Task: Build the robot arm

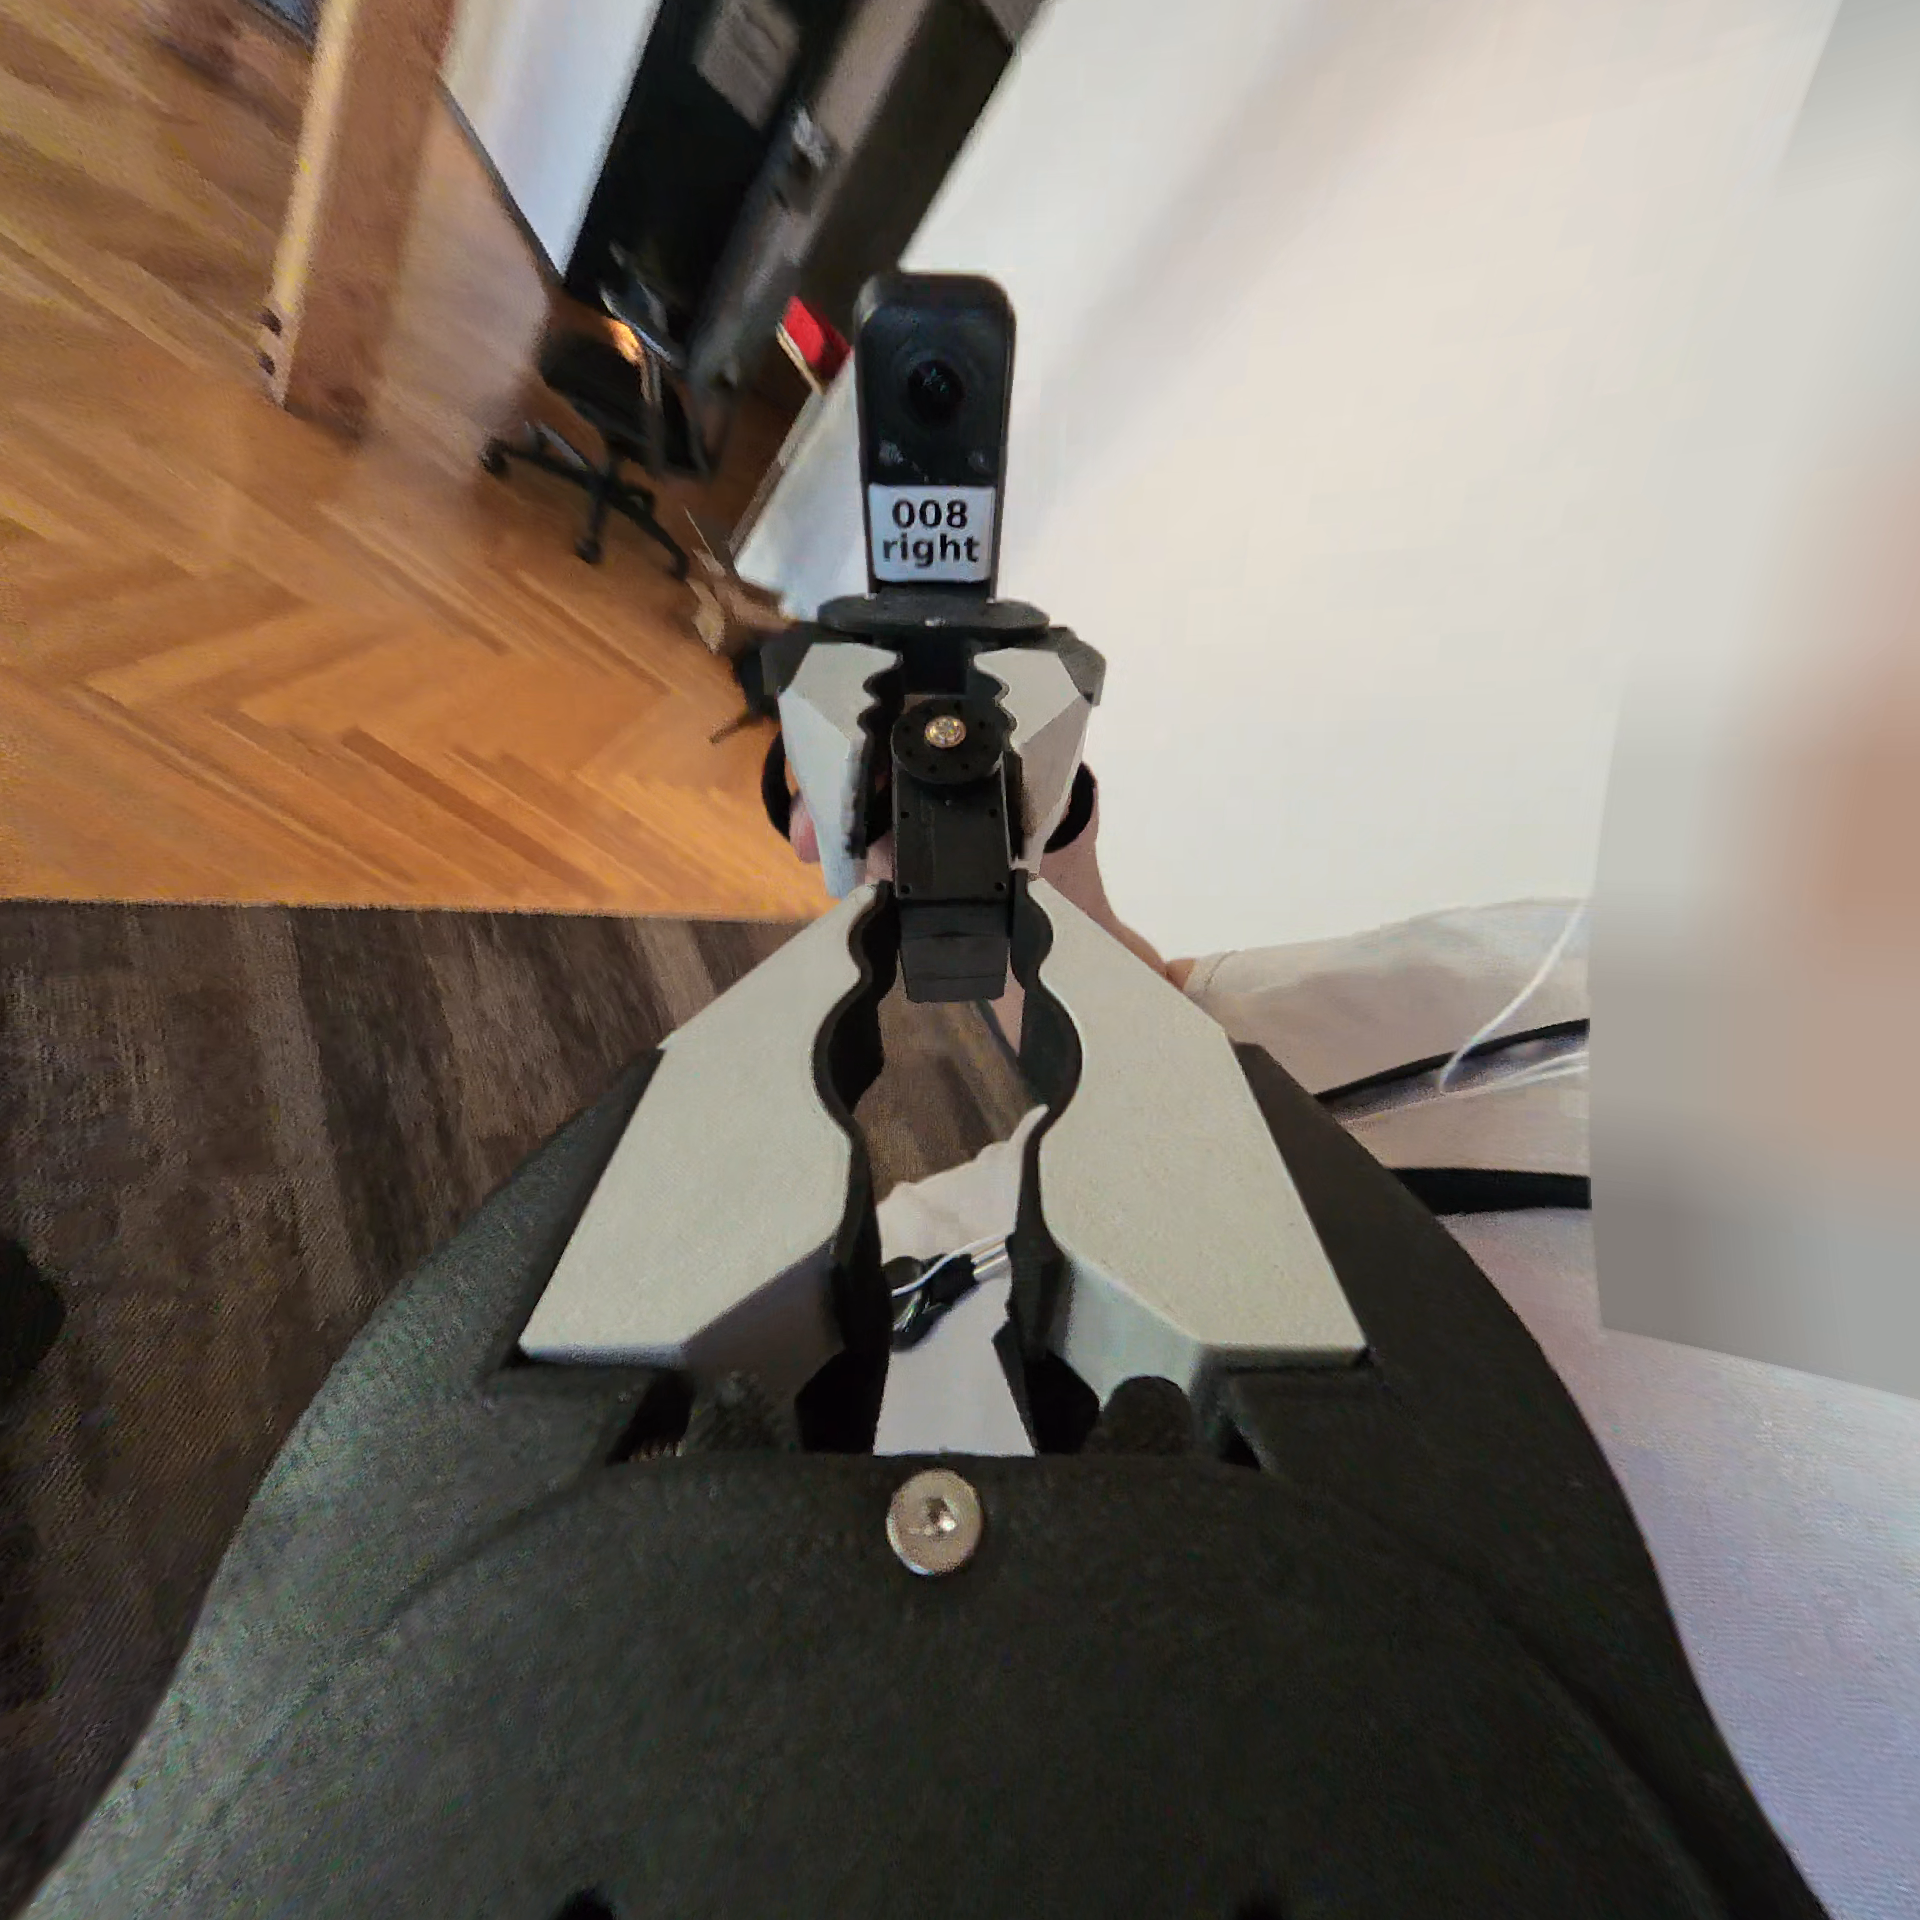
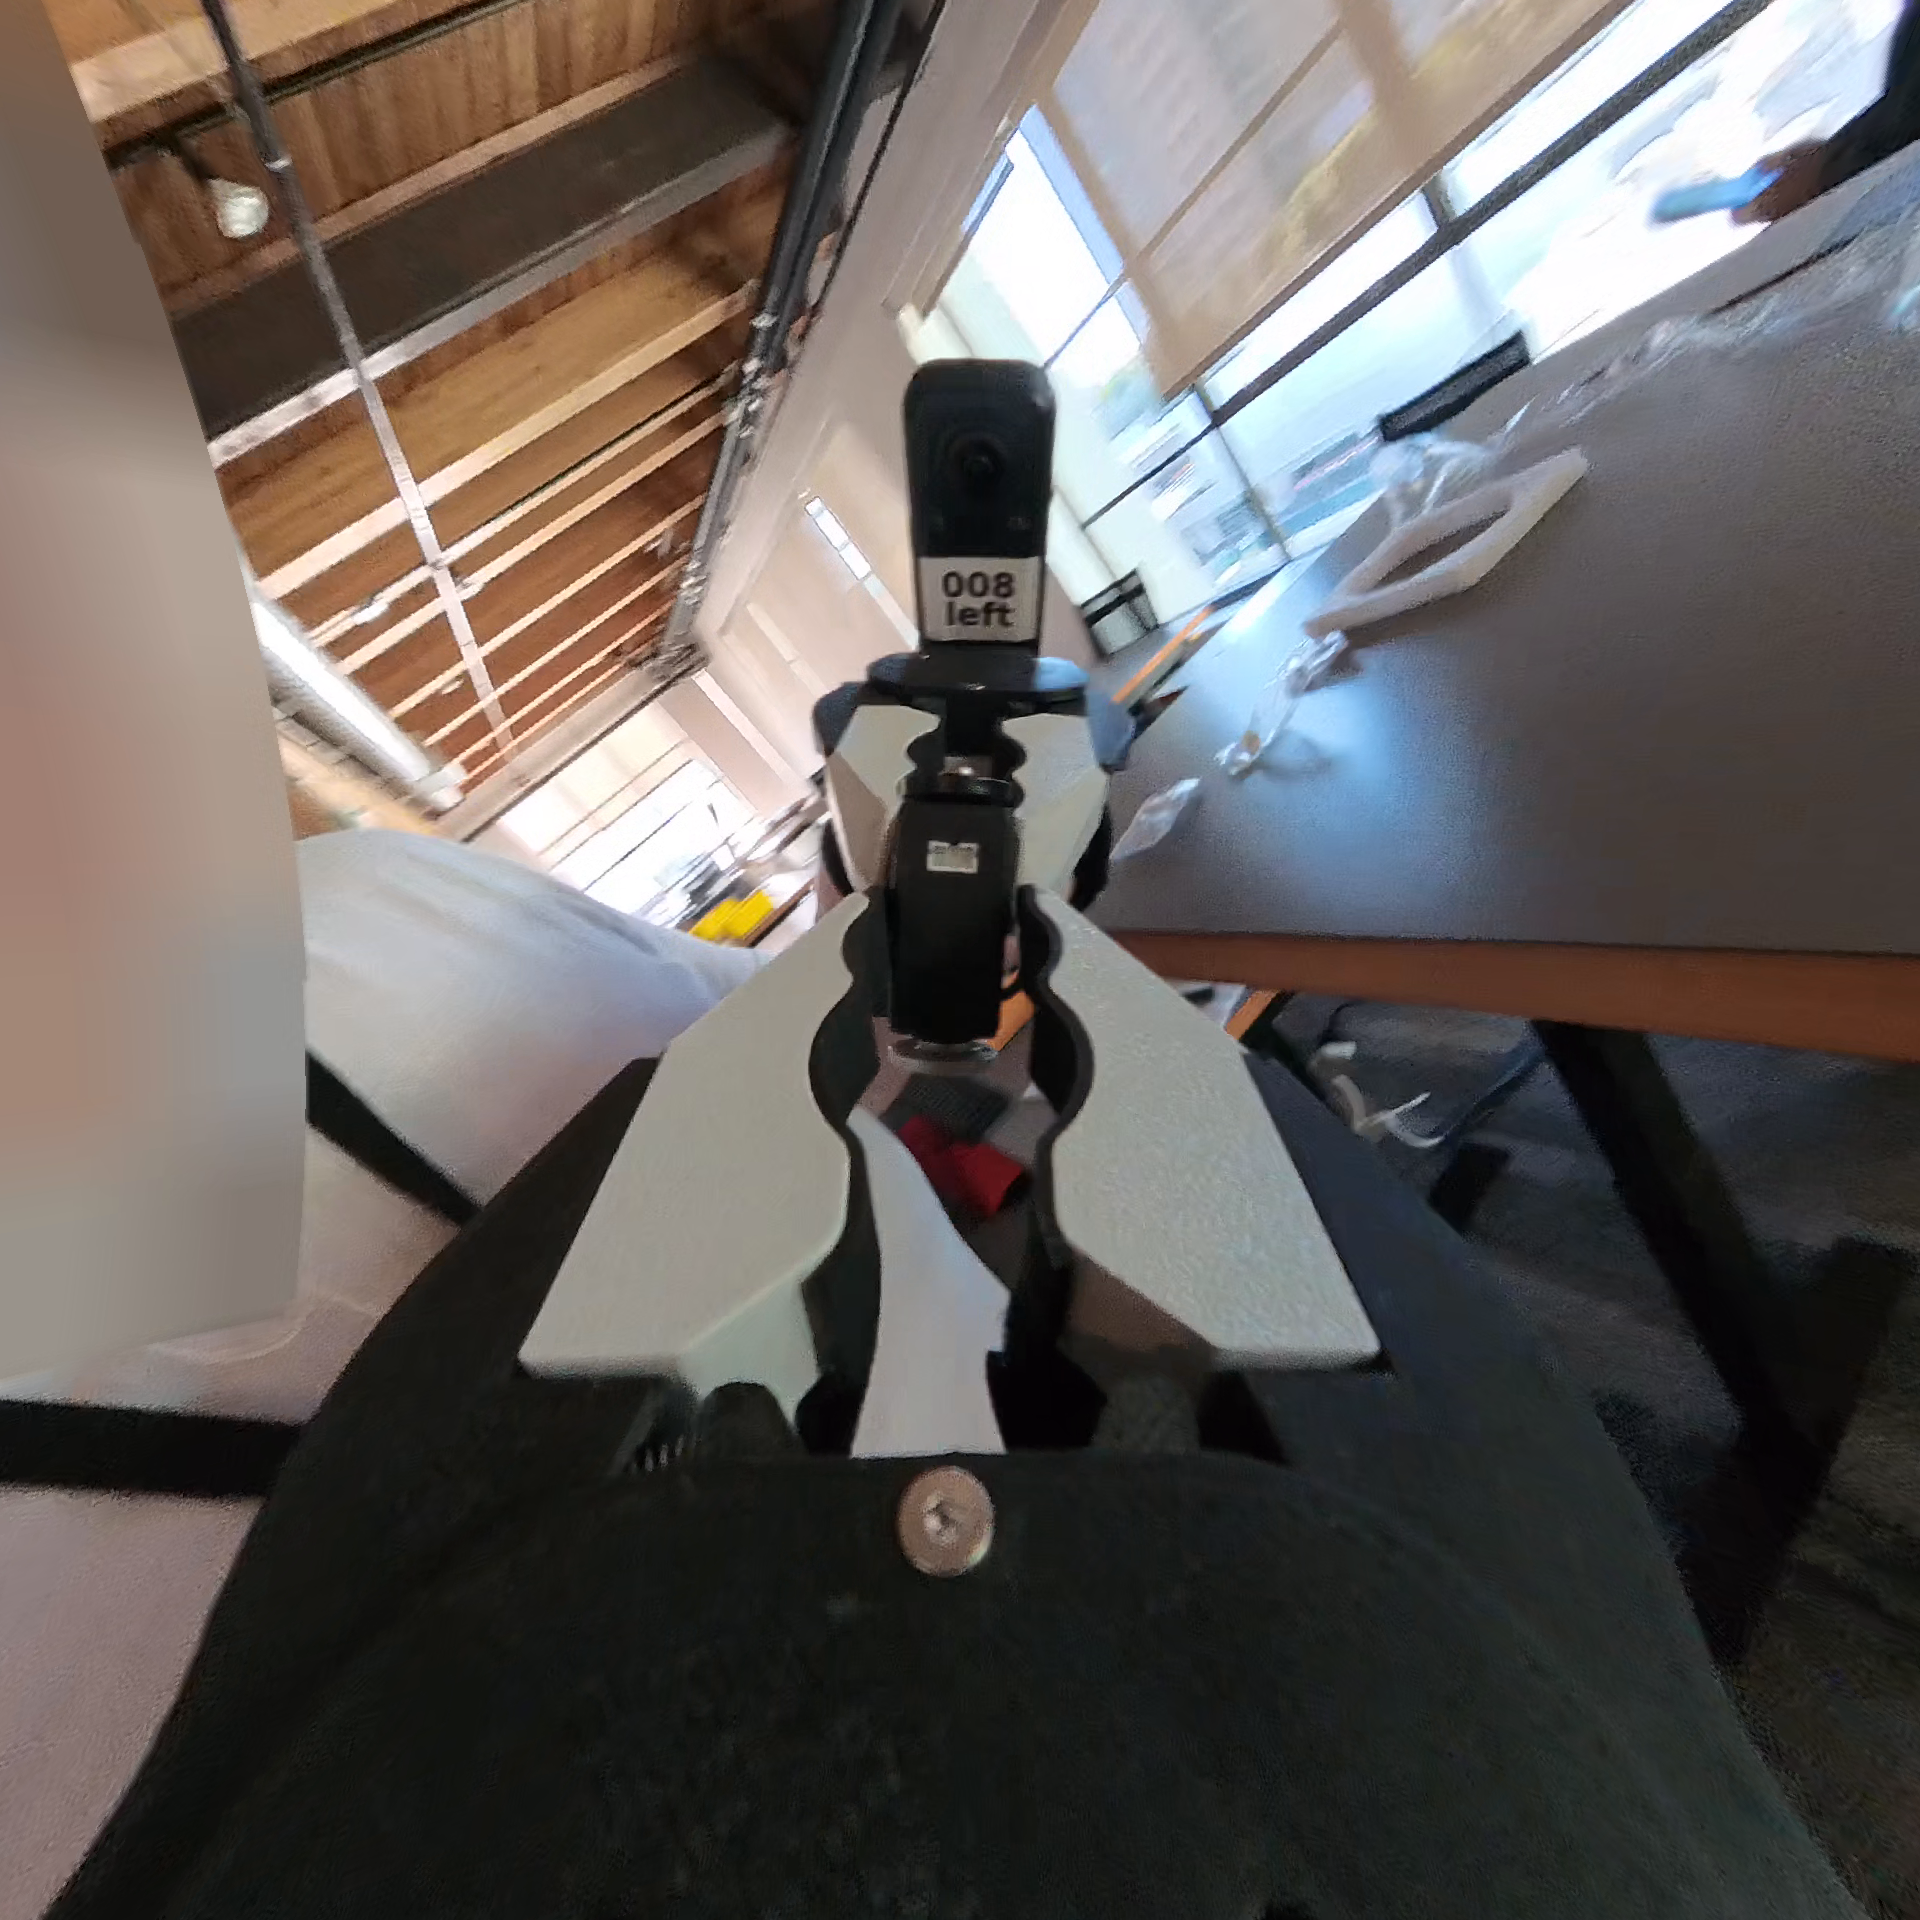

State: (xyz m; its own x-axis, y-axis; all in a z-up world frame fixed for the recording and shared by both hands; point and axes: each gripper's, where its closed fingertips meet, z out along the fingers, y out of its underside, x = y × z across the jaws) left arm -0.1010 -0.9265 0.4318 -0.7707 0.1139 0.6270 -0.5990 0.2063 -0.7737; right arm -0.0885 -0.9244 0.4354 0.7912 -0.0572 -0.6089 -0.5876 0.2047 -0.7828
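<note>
My two grippers face each other, tip to tip, with a small black servo motor (image 1: pixel 951 831) between them. In the left wrist view my left gripper (image 1: pixel 951 914) is shut on the servo's near end. My right gripper (image 1: pixel 940 707) grips its far end, where a round horn with a screw shows. A hand holds that gripper, and a black camera with a white label stands above it. In the right wrist view my right gripper (image 2: pixel 951 925) is shut on the same servo (image 2: pixel 951 956). The left gripper (image 2: pixel 961 758) closes on its far end.
A person in white clothing (image 1: pixel 1403 997) is close behind both grippers. There are a herringbone wood floor (image 1: pixel 364 675), dark carpet (image 1: pixel 260 1143) and an office chair (image 1: pixel 603 436). A grey table (image 2: pixel 1558 810) to the right bears a white foam frame (image 2: pixel 1455 540) and plastic bags. The grippers are tip to tip, or close to it.
</note>
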